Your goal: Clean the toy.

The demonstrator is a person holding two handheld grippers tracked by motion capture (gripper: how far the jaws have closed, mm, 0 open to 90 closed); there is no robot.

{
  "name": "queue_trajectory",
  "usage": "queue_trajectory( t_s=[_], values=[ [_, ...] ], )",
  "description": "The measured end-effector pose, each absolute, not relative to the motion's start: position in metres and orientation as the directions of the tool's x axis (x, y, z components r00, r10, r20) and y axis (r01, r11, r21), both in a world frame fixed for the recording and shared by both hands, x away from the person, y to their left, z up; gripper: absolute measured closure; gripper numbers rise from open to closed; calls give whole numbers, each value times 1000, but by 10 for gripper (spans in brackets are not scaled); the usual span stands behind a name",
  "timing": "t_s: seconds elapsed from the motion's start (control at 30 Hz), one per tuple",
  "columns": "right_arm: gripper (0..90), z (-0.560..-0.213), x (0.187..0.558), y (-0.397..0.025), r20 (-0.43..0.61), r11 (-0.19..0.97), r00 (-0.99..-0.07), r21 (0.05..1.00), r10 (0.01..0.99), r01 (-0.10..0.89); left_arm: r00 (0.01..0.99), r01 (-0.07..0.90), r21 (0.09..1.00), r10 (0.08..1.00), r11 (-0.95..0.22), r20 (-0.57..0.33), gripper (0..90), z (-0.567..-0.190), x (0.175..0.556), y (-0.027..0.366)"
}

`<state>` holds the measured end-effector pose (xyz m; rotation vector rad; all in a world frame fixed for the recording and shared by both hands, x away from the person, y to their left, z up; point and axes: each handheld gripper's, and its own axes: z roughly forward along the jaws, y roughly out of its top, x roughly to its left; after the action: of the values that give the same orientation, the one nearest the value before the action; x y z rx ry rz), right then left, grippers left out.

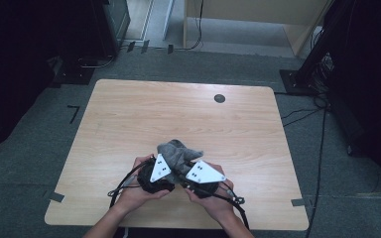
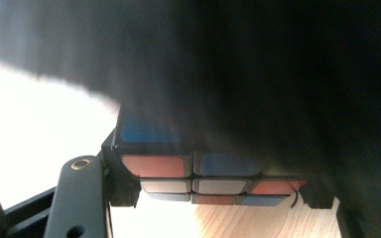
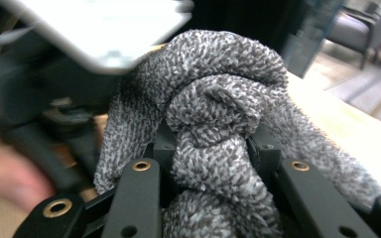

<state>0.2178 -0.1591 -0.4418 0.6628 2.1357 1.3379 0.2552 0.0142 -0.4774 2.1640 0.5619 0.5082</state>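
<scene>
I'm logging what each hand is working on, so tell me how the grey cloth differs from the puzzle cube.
The grey cloth is soft, fuzzy towelling bunched into a knot-like wad; the puzzle cube is hard and flat-faced with square edges. The cloth is a single speckled grey; the cube shows blue, red and white tiles in a black frame. The cloth sits between the right gripper jaws; the cube sits at the left gripper jaws. Both are held just above the wooden table.

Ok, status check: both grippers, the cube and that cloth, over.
Left gripper shut on puzzle cube. Right gripper shut on grey cloth. Cloth bunched over the cube, near table edge. Nothing else in the way.
</scene>
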Motion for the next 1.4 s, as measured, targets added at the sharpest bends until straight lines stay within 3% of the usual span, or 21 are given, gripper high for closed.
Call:
queue_trajectory(
  t_s=[0.07, 0.27, 0.43, 0.5, 0.67, 0.9, 1.13, 1.3, 1.4],
  values=[
    [669, -443, 218, -156, -196, 412, -735, 903, 650, 124, 817, 219, 798, 553, -561, 165, 345, -479, 255, 15],
    [675, -446, 236, -180, -111, 327, -666, 922, 738, 208, 819, 214, 804, 550, -554, 161, 345, -477, 255, 17],
    [668, -444, 222, -159, -158, 382, -763, 916, 627, 124, 813, 219, 798, 557, -561, 169, 344, -480, 254, 16],
    [671, -447, 223, -153, -195, 420, -755, 900, 626, 115, 810, 232, 792, 563, -565, 164, 345, -482, 254, 18],
    [677, -448, 240, -171, -105, 339, -703, 919, 704, 202, 806, 227, 801, 568, -554, 164, 344, -479, 252, 22],
    [675, -446, 222, -156, -187, 401, -767, 911, 613, 98, 808, 223, 803, 565, -553, 165, 344, -479, 254, 16],
    [679, -444, 236, -178, -142, 340, -677, 925, 722, 168, 814, 215, 823, 562, -526, 146, 344, -477, 253, 20],
    [673, -445, 224, -156, -191, 391, -755, 915, 628, 94, 811, 226, 811, 565, -539, 150, 344, -479, 254, 20],
    [676, -446, 225, -152, -194, 401, -759, 911, 621, 95, 806, 225, 811, 570, -540, 156, 344, -480, 253, 21]
  ],
)
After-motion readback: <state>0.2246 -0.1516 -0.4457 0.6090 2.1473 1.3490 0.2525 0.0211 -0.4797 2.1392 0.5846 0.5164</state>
